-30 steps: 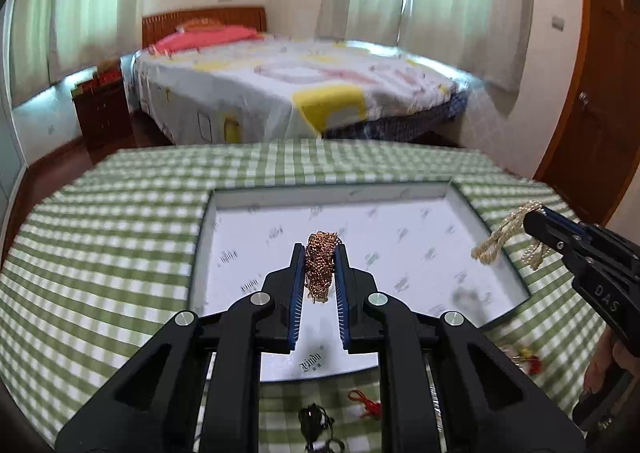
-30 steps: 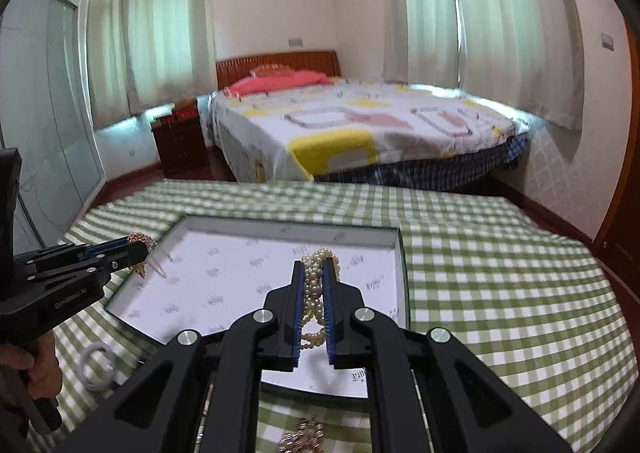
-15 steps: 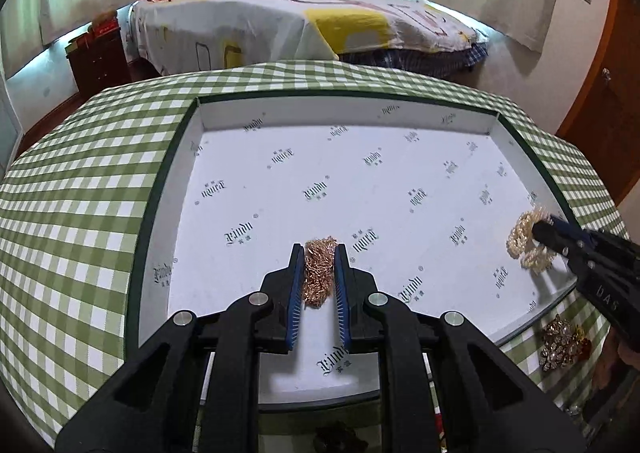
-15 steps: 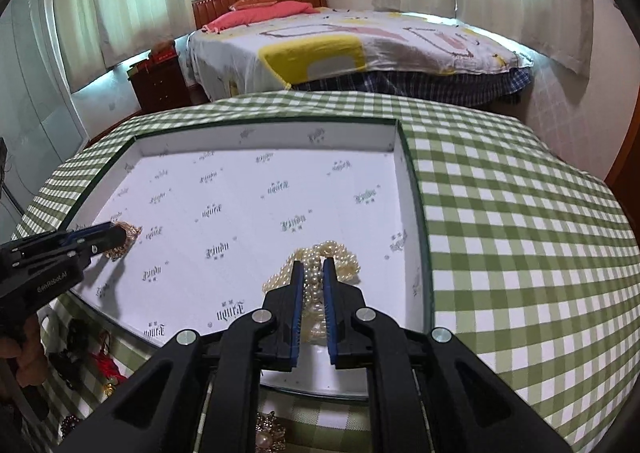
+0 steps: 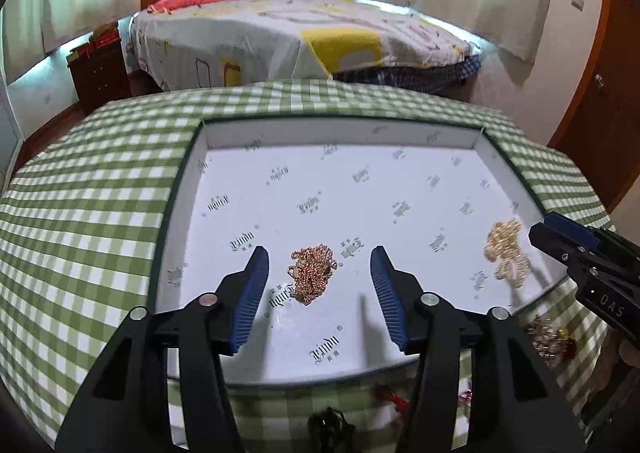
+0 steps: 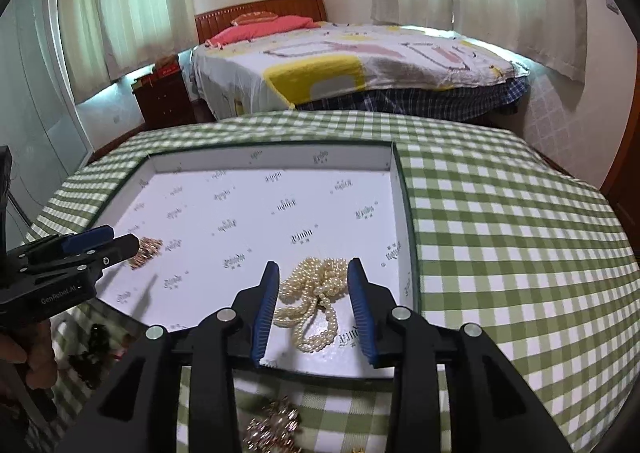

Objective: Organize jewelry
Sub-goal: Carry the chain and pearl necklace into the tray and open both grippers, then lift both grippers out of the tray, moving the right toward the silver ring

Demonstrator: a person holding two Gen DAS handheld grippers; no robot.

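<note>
Jewelry is partly sorted. My left hand-held gripper [image 5: 318,293] is opening over the gold chain [image 5: 311,273], my right hand-held gripper [image 6: 314,307] over the pearl necklace [image 6: 314,295]. Both lie loose in the white tray [image 5: 320,135]. More pieces [image 6: 274,429] wait on the desk [image 6: 500,233].

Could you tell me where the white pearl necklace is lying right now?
In the right wrist view the white pearl necklace lies heaped on the floor of the shallow white printed tray, near its right wall, between the opening jaws of the right gripper.
</note>
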